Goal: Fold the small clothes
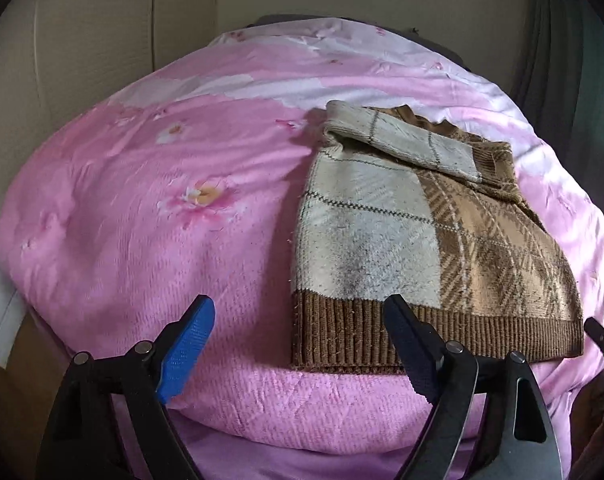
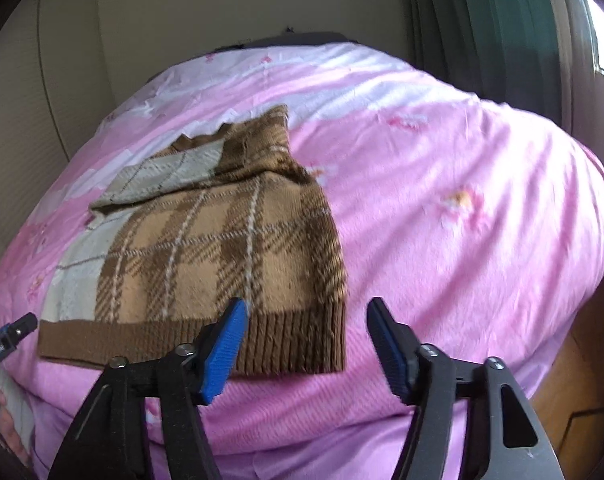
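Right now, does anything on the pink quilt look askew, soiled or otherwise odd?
Yes. The cream and brown plaid knitted sweater has a grey smudge on its cream panel just above the ribbed brown hem, so it looks soiled. Its cream sleeve lies folded slantwise across the chest. The pink quilt looks merely rumpled.

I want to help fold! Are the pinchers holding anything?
No. The left gripper and right gripper are open, above the brown-and-cream plaid knitted sweater's ribbed hem.
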